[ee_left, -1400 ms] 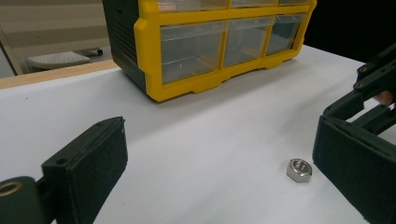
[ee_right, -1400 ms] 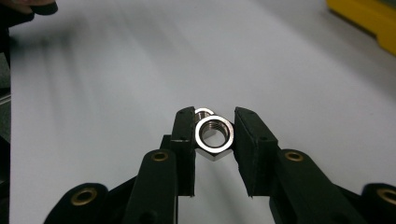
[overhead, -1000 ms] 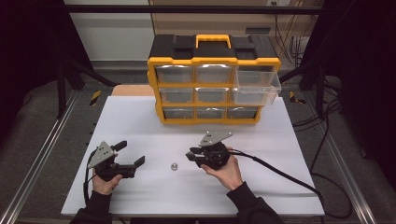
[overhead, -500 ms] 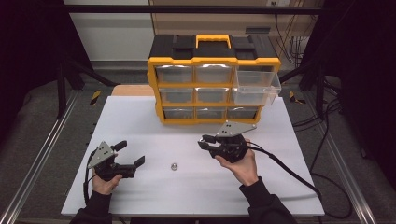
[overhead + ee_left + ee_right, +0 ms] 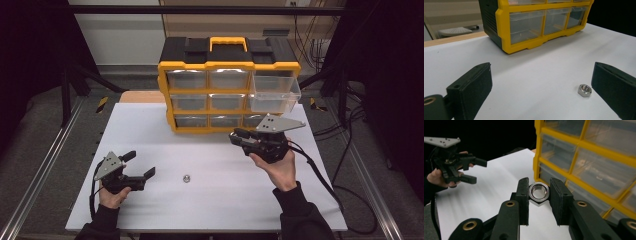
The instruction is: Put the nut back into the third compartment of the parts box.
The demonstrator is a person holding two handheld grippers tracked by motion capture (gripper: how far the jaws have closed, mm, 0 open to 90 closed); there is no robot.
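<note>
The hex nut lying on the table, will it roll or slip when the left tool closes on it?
The hex nut lies flat, so it probably won't roll. Its smooth metal on the smooth white table may let it skid if nudged. It looks rigid; the left tool, open, should clamp its flat sides.

No readable text, label, brand or number shows anywhere, neither on the organizer (image 5: 228, 85) nor on the counter (image 5: 150, 130).

black sleeves (image 5: 300, 220), black grippers, grey plates
</note>
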